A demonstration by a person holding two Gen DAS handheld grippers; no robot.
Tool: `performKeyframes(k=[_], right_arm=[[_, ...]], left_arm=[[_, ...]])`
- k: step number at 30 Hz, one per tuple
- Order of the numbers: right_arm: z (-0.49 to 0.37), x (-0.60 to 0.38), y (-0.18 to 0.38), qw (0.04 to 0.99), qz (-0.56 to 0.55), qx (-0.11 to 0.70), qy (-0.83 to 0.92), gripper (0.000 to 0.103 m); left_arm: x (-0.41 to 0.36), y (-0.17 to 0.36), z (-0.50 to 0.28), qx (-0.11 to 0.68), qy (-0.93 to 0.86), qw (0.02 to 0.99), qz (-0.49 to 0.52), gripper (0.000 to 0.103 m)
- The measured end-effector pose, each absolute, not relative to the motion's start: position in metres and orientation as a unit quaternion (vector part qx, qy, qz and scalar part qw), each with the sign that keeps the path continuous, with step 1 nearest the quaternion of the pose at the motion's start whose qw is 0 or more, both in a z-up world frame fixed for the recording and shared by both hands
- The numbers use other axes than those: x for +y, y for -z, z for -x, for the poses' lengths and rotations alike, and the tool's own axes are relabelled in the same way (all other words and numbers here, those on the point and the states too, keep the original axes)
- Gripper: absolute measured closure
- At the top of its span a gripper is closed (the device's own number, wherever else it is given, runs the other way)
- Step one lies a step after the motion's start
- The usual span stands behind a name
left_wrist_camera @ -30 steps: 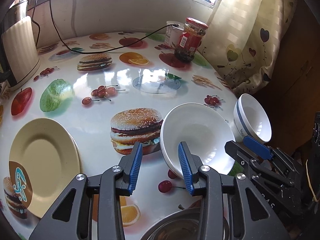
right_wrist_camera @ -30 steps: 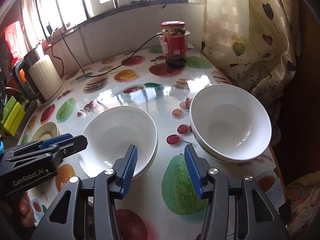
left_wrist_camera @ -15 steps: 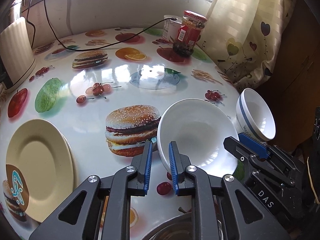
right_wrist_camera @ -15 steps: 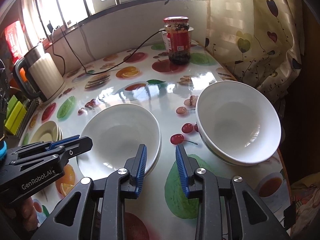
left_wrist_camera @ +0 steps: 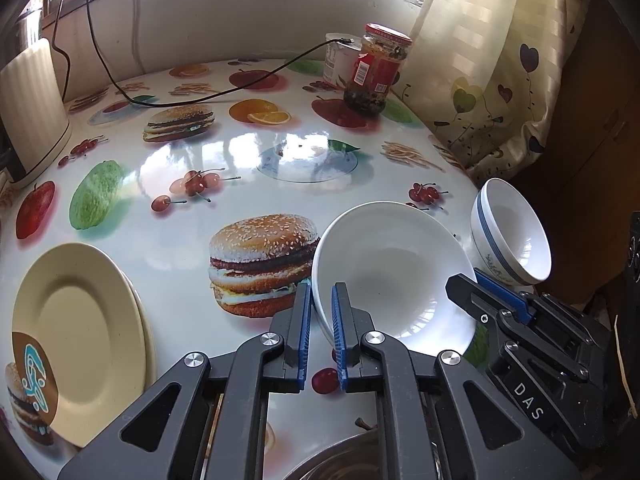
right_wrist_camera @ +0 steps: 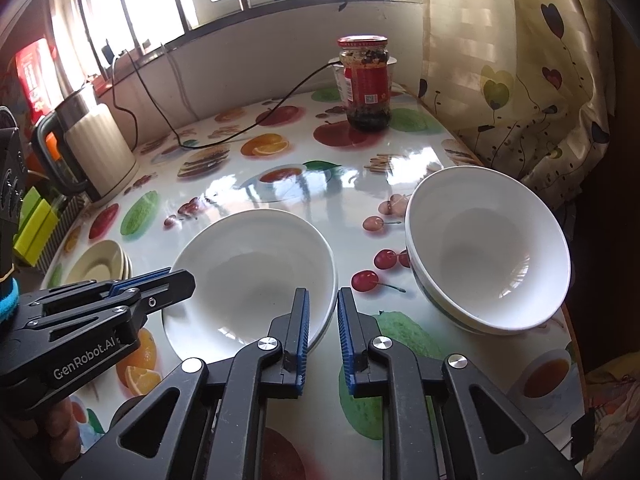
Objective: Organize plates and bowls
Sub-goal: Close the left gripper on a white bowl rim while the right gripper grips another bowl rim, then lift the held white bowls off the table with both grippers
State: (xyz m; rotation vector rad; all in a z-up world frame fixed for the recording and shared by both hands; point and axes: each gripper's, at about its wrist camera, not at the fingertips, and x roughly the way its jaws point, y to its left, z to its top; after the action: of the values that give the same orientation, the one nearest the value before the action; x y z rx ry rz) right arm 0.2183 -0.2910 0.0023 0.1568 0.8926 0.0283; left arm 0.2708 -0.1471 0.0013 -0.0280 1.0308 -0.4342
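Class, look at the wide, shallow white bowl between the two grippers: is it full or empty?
Empty. The wide, shallow white bowl shows only bare white inside, right down to its base, in both wrist views.

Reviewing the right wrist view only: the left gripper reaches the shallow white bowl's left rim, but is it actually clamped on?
Observer: Yes. The left wrist view shows the left gripper shut on the shallow bowl at its rim.
Operator: Anything nearer the person that I miss?
Observer: A steel bowl sits at the bottom edge, below that gripper.
Operator: And the plates?
Observer: The top beige plate carries a brown and teal mark.
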Motion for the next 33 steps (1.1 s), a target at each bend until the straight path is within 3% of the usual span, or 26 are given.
performKeyframes(k=[33], right_arm=[[-0.138,-0.262,-0.061,0.921,-0.083,0.38,-0.04,0.088]], left_arm=[[-0.108,-0.049,-0.197,0.436,0.21,0.874,0.038,0.092]])
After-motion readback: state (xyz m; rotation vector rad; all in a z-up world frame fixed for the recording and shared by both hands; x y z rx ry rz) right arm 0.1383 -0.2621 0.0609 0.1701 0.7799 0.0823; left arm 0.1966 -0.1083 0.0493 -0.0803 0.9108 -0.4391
